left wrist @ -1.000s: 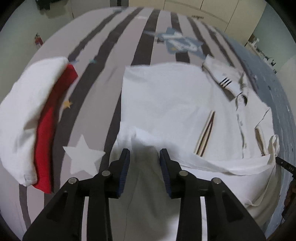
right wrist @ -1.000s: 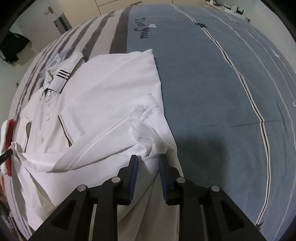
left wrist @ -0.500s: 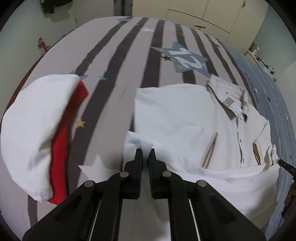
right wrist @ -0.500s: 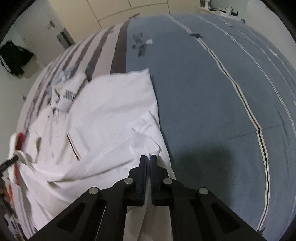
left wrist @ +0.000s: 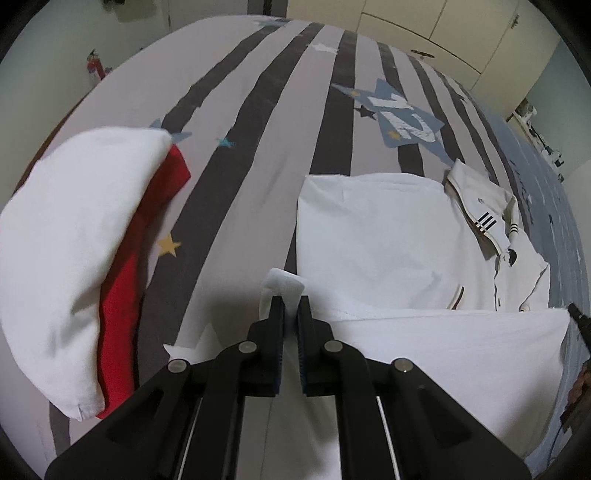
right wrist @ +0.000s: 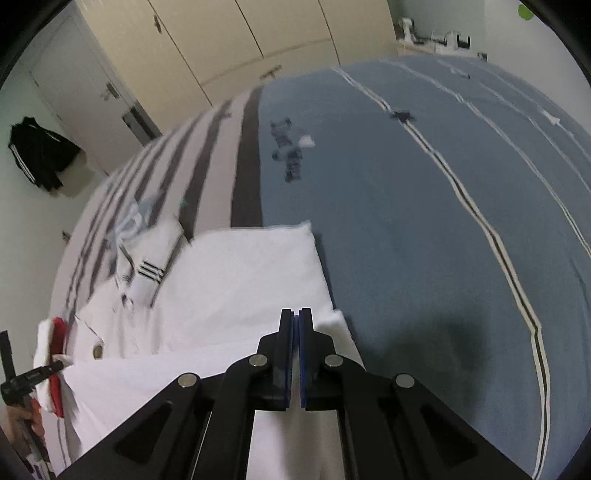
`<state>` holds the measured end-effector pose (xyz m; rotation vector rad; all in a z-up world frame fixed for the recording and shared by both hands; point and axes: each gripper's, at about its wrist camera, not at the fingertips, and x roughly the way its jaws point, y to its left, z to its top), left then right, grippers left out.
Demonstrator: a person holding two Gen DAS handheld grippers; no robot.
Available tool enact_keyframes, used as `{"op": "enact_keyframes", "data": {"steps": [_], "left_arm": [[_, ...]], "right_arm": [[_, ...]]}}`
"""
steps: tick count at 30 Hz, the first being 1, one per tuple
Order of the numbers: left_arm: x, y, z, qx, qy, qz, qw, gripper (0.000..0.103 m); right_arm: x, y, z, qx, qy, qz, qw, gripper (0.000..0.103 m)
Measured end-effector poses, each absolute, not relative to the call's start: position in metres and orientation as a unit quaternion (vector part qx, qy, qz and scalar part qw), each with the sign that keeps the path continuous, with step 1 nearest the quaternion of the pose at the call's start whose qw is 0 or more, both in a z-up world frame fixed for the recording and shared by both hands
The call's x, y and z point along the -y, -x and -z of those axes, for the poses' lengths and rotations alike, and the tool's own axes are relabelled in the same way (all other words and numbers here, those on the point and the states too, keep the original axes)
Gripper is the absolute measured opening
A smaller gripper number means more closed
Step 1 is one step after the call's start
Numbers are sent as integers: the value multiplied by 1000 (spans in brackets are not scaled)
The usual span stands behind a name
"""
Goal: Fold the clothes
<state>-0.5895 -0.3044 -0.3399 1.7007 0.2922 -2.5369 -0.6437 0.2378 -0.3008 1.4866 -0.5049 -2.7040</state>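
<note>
Pinching a small fold of white hem, the left gripper (left wrist: 290, 308) has its 2 jaws clamped nearly together, with a tab of cloth sticking up just beyond the tips. That cloth belongs to the white polo shirt (left wrist: 373, 236), which lies face up on the bed. The right gripper (right wrist: 296, 320) is clamped too, its blue pads all but meeting on the opposite corner of the same hem. Both sets of jaws have just been closing, each with fabric between them.

Between the 2 grippers the hem edge (left wrist: 443, 315) runs taut and straight across the shirt. Beyond that line the shirt's chest is flat and smooth, and its collar (left wrist: 484, 206) — marked with 3 short black bars — lies at the far end, next to a buttoned placket. In the right wrist view the same collar (right wrist: 147, 273) sits to the left, blurred.

Left of the left gripper, apart from the shirt, sits a folded white garment (left wrist: 62, 258) on top of a red one (left wrist: 129, 288) whose edge shows along its right side. All of it rests on a bedspread (left wrist: 258, 129) — grey with dark stripes and stars on one half, blue (right wrist: 424, 221) with thin pale lines on the other. The shirt's right edge lies just beside where grey meets blue.

Cream wardrobe doors (right wrist: 258, 33) stand behind the bed, and a black jacket (right wrist: 40, 155) hangs on the wall at left.
</note>
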Motion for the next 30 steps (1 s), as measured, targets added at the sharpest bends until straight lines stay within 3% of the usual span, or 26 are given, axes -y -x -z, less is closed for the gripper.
{"op": "enact_keyframes", "data": {"steps": [4, 6, 10, 22, 29, 30], "left_arm": [[315, 592, 346, -134, -561, 816, 46, 8], [325, 587, 341, -164, -548, 819, 51, 18], [326, 551, 312, -134, -503, 852, 51, 36], [309, 375, 329, -98, -551, 828, 32, 38], [292, 367, 337, -88, -559, 824, 5, 38], [289, 366, 342, -77, -566, 821, 4, 38]], "right_arm": [[-235, 649, 311, 151, -499, 853, 12, 6], [-241, 648, 319, 166, -521, 837, 6, 18], [-259, 611, 297, 170, -490, 855, -6, 39], [-251, 434, 293, 75, -537, 839, 47, 39], [-244, 425, 308, 84, -543, 833, 63, 38], [-243, 424, 309, 86, -541, 834, 69, 33]]}}
